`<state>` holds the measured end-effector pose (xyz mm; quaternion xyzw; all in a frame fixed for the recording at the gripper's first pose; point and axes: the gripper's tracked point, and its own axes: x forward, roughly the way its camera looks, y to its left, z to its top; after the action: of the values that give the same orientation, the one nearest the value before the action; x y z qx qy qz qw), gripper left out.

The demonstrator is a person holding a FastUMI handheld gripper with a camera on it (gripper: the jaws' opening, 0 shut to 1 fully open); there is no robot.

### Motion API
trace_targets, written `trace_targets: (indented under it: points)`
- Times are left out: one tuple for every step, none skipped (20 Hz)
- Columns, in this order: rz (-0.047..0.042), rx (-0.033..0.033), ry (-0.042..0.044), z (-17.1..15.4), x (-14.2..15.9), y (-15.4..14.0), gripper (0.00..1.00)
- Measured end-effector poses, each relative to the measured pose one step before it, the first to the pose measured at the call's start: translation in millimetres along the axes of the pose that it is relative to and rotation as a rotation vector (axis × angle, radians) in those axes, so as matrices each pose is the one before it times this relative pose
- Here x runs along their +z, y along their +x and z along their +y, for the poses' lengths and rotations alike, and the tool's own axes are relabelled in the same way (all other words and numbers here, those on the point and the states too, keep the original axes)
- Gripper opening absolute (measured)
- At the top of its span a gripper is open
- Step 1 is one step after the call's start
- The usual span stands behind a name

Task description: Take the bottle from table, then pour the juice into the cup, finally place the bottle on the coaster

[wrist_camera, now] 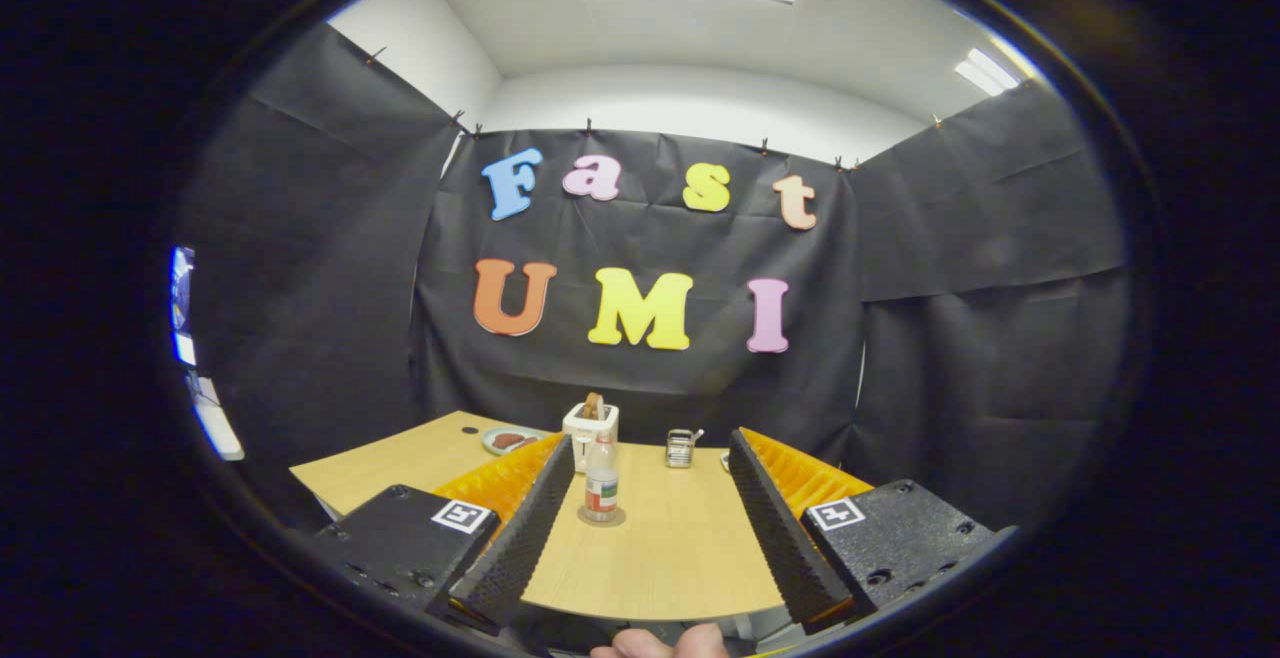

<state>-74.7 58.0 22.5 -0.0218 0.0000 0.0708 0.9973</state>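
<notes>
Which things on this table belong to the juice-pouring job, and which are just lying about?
Job: bottle, standing on the coaster ahead of the open gripper.
Lying about: toaster, plate of food, small metal container.

1. Table (660, 548): pale wood-grain top, smooth, matt.
2. Bottle (601, 480): clear glossy plastic, paper-like label band; stands on a flat matt coaster (601, 517).
3. My gripper (650, 518), fingers spread wide: inner pads (520, 538) ribbed, rough, matt.
4. Toaster (590, 425): smooth, glossy shell.
5. Small rack (681, 447): shiny metal.
6. Booth wall (980, 338): creased matt cloth.
</notes>
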Motion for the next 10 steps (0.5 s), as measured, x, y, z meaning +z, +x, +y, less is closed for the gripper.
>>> trace_targets:
  points:
    - [-0.00226, 0.00125, -0.00361, 3.53, -0.58, -4.76, 0.99]
    - [-0.00268, -0.00125, 0.00421, 1.69, 1.63, -2.89, 0.99]
    - [-0.00250, -0.00072, 0.00451, 0.26, 1.37, -3.09, 0.99]
    - [0.00723, -0.00412, 0.00188, -1.38, -0.46, -2.20, 0.99]
    - [-0.00059, -0.00593, 0.01401, -2.68, 0.38, -3.09, 1.00]
    - [-0.00327, -0.00831, 0.01207, -1.76, 3.59, -1.25, 1.00]
    - [-0.00364, -0.01130, 0.00222, -3.69, 2.33, -1.72, 0.99]
    - [-0.00945, -0.01207, 0.00116, -3.07, 3.74, -1.10, 0.99]
    - [-0.00706, -0.00994, 0.00051, -2.22, 2.32, -0.85, 0.99]
    - [-0.00416, -0.00605, 0.00056, -0.94, 2.27, -1.56, 0.99]
